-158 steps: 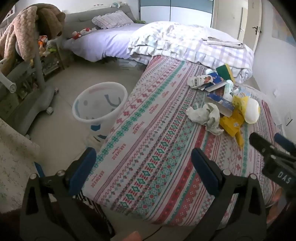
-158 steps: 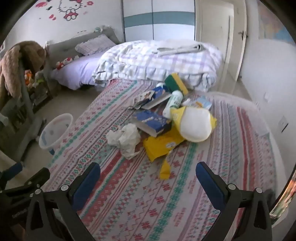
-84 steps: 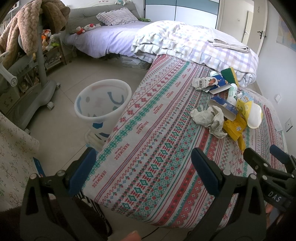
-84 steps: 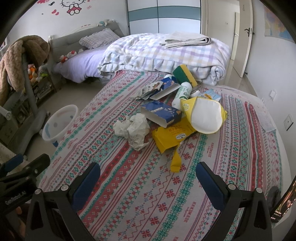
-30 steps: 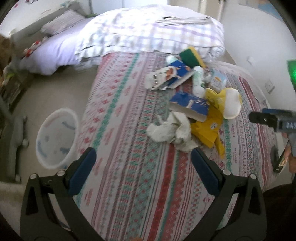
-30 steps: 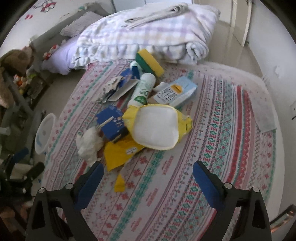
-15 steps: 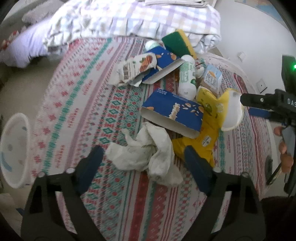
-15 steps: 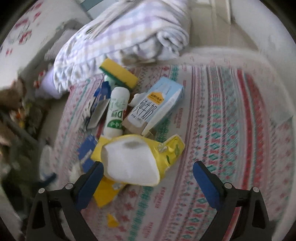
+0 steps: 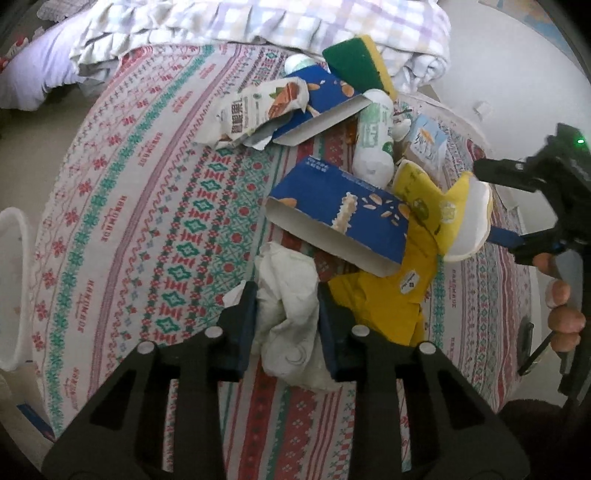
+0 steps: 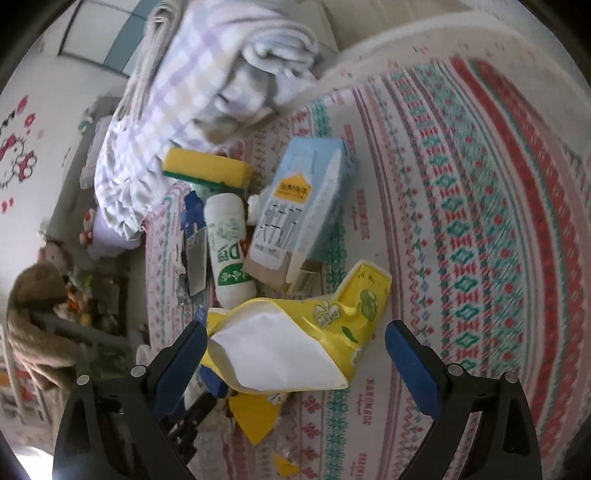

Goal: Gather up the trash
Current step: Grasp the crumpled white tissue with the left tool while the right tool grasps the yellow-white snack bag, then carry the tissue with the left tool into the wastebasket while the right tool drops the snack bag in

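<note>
A pile of trash lies on the patterned bedspread (image 9: 155,206). My left gripper (image 9: 286,306) is shut on a crumpled white tissue (image 9: 291,295) at the near edge of the pile. Behind it lie a blue carton (image 9: 343,218), a yellow wrapper (image 9: 388,302) and a yellow tissue pack (image 9: 443,210). My right gripper (image 10: 295,350) is open, its jaws on either side of the yellow tissue pack (image 10: 295,339). A white bottle (image 10: 227,243), a light blue carton (image 10: 303,206) and a yellow-green sponge (image 10: 207,168) lie beyond it.
A white waste bin (image 9: 11,288) stands on the floor left of the bed. A checked duvet (image 9: 258,22) is heaped at the far end. A snack bag (image 9: 258,107) and another blue carton (image 9: 328,99) lie by the sponge (image 9: 354,62).
My left gripper has moved down to the tissue and shut on it. My right gripper has come closer to the yellow tissue pack, still open.
</note>
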